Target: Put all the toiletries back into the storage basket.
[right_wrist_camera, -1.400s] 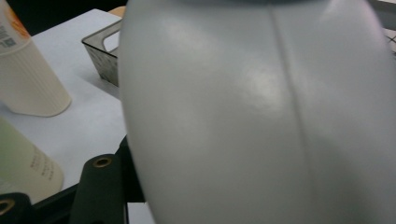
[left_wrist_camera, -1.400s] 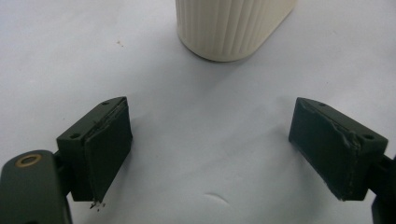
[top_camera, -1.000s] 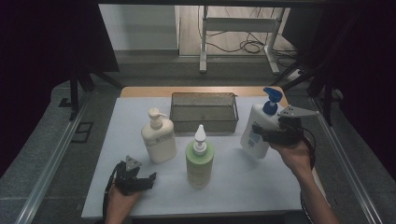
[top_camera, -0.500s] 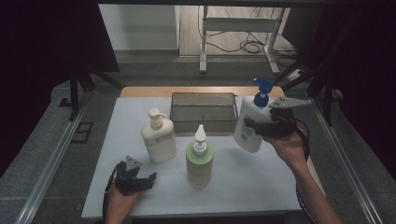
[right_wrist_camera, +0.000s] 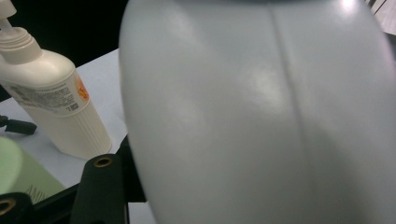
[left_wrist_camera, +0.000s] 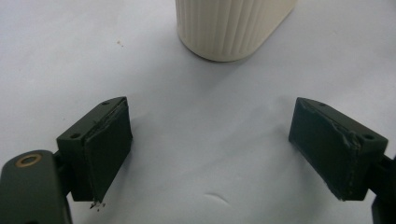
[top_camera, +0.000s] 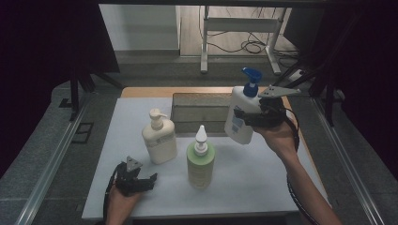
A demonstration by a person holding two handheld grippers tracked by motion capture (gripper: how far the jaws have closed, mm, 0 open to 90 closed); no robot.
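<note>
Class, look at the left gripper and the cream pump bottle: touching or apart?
Apart. In the left gripper view, bare white table lies between the open left gripper and the base of the cream pump bottle; the high view shows the same gap.

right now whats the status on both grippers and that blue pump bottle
Right gripper shut on blue-pump bottle, lifted off the table, tilted. Left gripper open, empty, low near cream bottle. Mesh basket just behind; green bottle stands clear.

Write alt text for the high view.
The right tongs hold a white bottle with a blue pump, tilted, above a white table, in front of a mesh basket. A cream bottle and a green bottle stand mid-table; the left tongs rest open near the front edge.
</note>
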